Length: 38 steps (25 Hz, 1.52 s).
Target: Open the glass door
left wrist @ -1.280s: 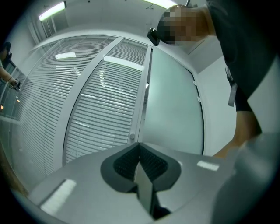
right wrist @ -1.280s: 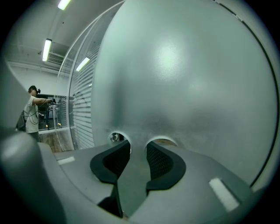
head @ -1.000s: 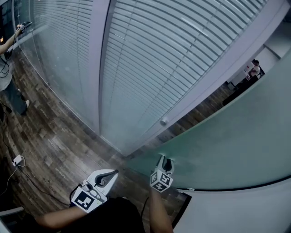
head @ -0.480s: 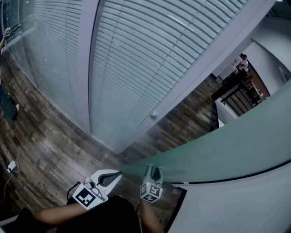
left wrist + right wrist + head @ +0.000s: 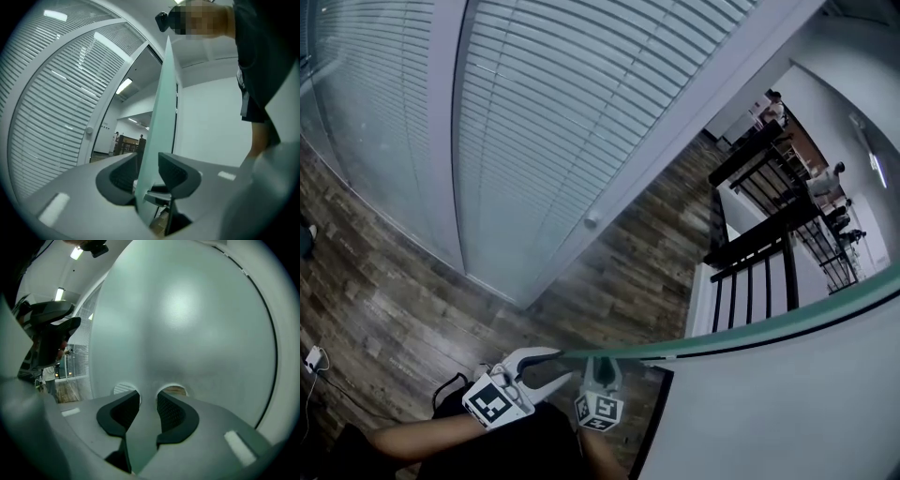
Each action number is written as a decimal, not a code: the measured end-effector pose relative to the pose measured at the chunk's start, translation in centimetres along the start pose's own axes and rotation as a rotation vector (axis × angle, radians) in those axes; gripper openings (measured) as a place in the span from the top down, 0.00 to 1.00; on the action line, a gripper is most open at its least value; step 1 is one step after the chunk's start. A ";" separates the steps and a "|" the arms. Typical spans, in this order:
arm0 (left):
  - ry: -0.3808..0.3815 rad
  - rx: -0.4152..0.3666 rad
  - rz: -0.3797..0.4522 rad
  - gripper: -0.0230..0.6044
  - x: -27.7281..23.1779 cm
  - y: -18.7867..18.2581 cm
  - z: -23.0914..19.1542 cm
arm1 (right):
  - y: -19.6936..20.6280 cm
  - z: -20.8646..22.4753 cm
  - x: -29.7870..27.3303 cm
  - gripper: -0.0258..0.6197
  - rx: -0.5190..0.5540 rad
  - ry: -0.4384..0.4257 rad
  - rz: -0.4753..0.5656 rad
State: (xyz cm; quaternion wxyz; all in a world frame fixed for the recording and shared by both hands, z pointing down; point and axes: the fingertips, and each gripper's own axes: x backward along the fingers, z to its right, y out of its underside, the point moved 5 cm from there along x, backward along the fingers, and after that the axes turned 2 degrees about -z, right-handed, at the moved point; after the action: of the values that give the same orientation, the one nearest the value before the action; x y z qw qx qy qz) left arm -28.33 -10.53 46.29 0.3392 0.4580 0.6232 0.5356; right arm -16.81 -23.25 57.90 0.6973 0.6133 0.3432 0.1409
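Two grippers are at the glass door (image 5: 694, 345), which stands swung out from the white wall (image 5: 787, 412), so that the head view shows it almost edge-on as a thin green line. The left gripper (image 5: 555, 364) has the free edge of the pane between its jaws; in the left gripper view (image 5: 149, 171) both pads lie against the glass (image 5: 159, 103), one on each face. The right gripper (image 5: 602, 366) is just beside it and points at the frosted face (image 5: 187, 324). Its jaws (image 5: 148, 404) stand narrow, closed on a pale strip (image 5: 146, 427) of the same colour as the door (what part of the door this is, I cannot tell). Behind the door are slatted blinds (image 5: 581, 112), a dark wood floor (image 5: 384, 309) and a black railing (image 5: 759, 272).
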 end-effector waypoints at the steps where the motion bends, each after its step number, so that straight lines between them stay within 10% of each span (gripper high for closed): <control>1: 0.022 -0.001 0.000 0.76 -0.5 0.1 0.4 | 0.1 0.0 0.5 0.77 0.000 0.001 -0.003; 11: 0.138 -0.059 -0.043 0.85 -3.0 1.4 3.5 | 1.4 -0.2 4.2 0.77 0.017 -0.023 -0.023; 38: 0.141 -0.121 -0.075 0.89 -0.2 5.1 10.7 | 5.3 -2.7 13.7 0.70 0.132 -0.191 -0.054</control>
State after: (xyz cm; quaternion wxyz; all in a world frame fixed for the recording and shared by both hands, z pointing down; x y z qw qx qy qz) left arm -17.39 -6.81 49.18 0.3414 0.3743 0.6286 0.5901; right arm -7.43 -11.64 58.75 0.6885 0.6590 0.3002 0.0400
